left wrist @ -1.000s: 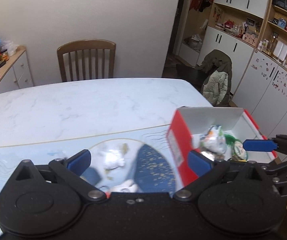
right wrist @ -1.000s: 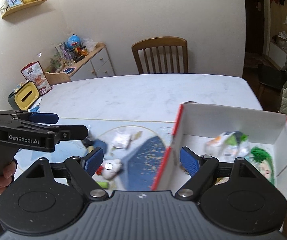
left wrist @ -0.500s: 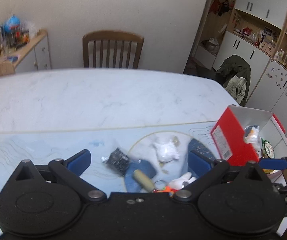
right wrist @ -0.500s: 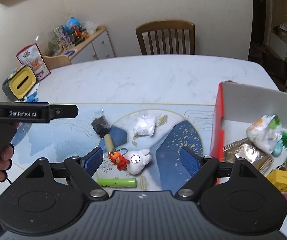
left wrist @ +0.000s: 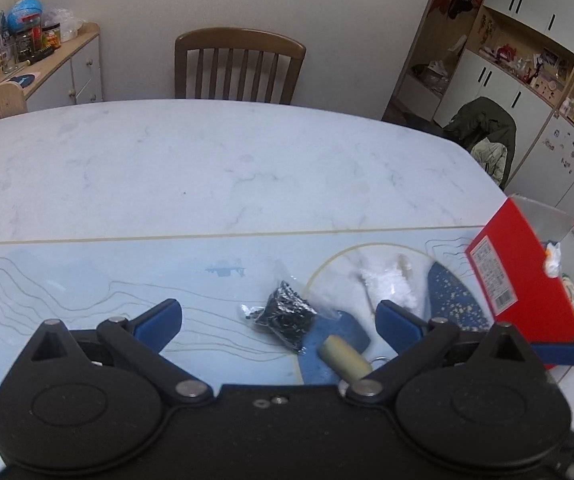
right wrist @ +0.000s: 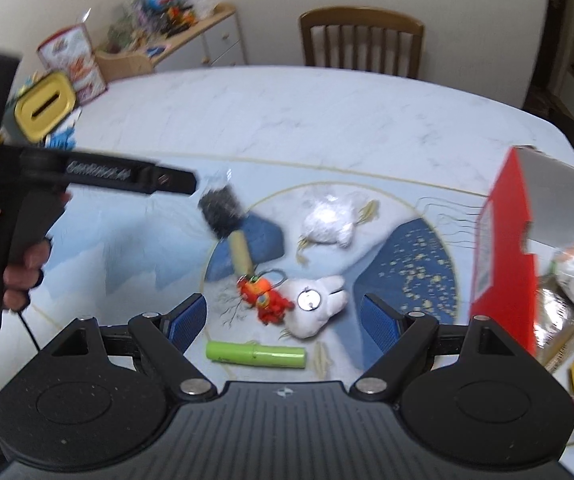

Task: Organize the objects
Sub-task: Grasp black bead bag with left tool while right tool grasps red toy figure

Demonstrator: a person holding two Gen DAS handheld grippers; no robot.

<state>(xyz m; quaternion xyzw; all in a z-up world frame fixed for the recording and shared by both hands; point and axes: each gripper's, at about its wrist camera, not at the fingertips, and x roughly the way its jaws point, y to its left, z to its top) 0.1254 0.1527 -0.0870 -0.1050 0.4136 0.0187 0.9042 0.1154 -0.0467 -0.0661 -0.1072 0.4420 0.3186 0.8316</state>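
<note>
Small items lie loose on the blue mat [right wrist: 127,240]: a bag of black bits [left wrist: 287,316], a beige cylinder [right wrist: 241,254], a white crumpled packet [right wrist: 329,222], a red-orange keychain toy [right wrist: 265,298], a white plush [right wrist: 317,308] and a green tube [right wrist: 255,354]. A red box [right wrist: 503,256] at the right holds several packets. My right gripper [right wrist: 285,322] hovers open above the keychain toy and plush. My left gripper [left wrist: 279,322] is open over the black bag and the cylinder [left wrist: 345,356]; its body [right wrist: 87,172] shows at the left of the right wrist view.
The marble table [left wrist: 207,168] stretches back to a wooden chair [left wrist: 239,64]. A sideboard with jars [left wrist: 39,60] stands at the far left, cupboards and a draped jacket [left wrist: 487,136] at the right. A yellow-lidded tin [right wrist: 45,106] sits near the table's left edge.
Both grippers have swung left, away from the red box, and now hover over the loose items on the mat. Both stay open and empty.
</note>
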